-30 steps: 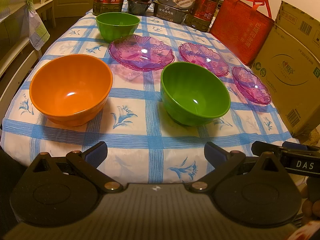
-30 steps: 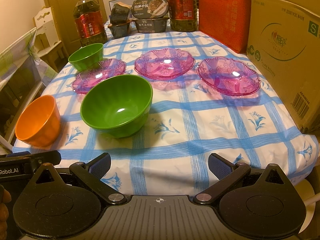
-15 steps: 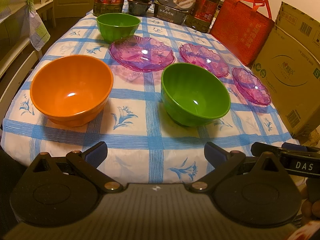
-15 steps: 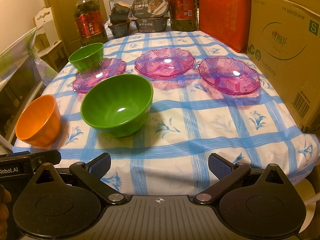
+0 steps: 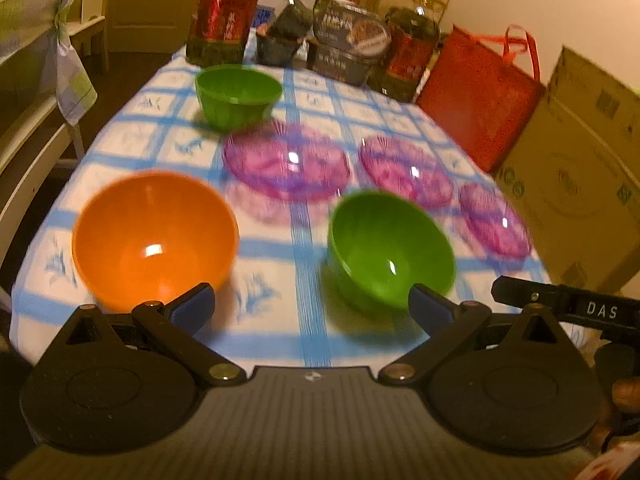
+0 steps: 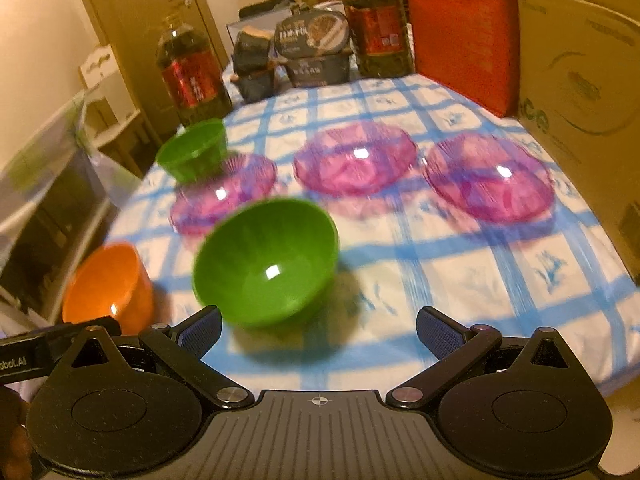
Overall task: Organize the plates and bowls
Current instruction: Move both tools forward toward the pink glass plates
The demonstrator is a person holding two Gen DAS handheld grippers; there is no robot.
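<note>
On the blue-checked tablecloth [image 5: 304,328] stand an orange bowl [image 5: 154,240], a large green bowl [image 5: 390,248], a smaller green bowl [image 5: 238,94] at the back, and three purple glass plates [image 5: 286,160] [image 5: 406,170] [image 5: 494,220]. My left gripper [image 5: 310,306] is open and empty above the near table edge, between the orange and large green bowls. My right gripper [image 6: 318,326] is open and empty, just right of the large green bowl [image 6: 266,262]. The plates [image 6: 354,160] [image 6: 488,178] [image 6: 224,194] and orange bowl [image 6: 108,288] show there too.
Oil bottles [image 5: 224,12] [image 6: 378,24], food boxes [image 5: 346,46], a red bag [image 5: 478,94] and a cardboard box [image 5: 580,176] line the table's back and right side. A chair [image 5: 36,80] stands to the left.
Both grippers have moved forward over the table edge and tilted up; the bowls sit lower and closer to the fingers, and the views are blurred by motion. Nothing was grasped.
</note>
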